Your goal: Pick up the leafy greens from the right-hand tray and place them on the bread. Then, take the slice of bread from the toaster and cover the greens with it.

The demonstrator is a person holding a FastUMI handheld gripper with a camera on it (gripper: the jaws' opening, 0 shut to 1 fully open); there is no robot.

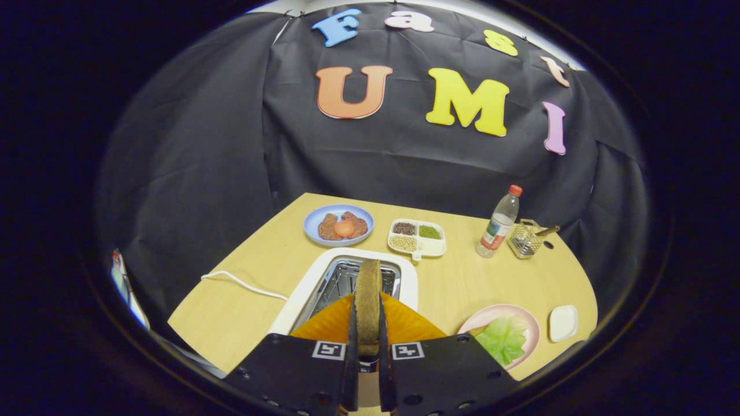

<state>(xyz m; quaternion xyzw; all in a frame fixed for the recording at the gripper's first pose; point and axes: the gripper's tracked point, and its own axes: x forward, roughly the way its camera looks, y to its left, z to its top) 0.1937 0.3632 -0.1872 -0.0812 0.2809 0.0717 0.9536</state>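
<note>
Gripper view. The tongs point(368, 341) are closed on a slice of bread point(368, 303), both fingers pressing its flat faces; the slice stands on edge, its long axis running forward along the fingers. It sits over the slot of the white toaster point(404, 271), whose slot lies directly ahead of and below the fingers (whether the slice is fully clear of the slot cannot be told).

The leafy greens point(504, 338) lie on a pink plate point(491, 315) to the right of the tongs, near the fingers; any bread beneath the greens is hidden. By this reading the greens are already placed, and the covering step is in hand: the coming move turns on carrying the slice rightward and laying it flat.

Beyond the toaster, on the wooden surface point(260, 260), stand a blue plate with food point(339, 225), a divided tray of beans point(417, 237), a plastic bottle point(500, 222) and a wire holder point(525, 238). A small white dish point(563, 322) sits just right of the pink plate. A white cable point(243, 283) trails left from the toaster.
</note>
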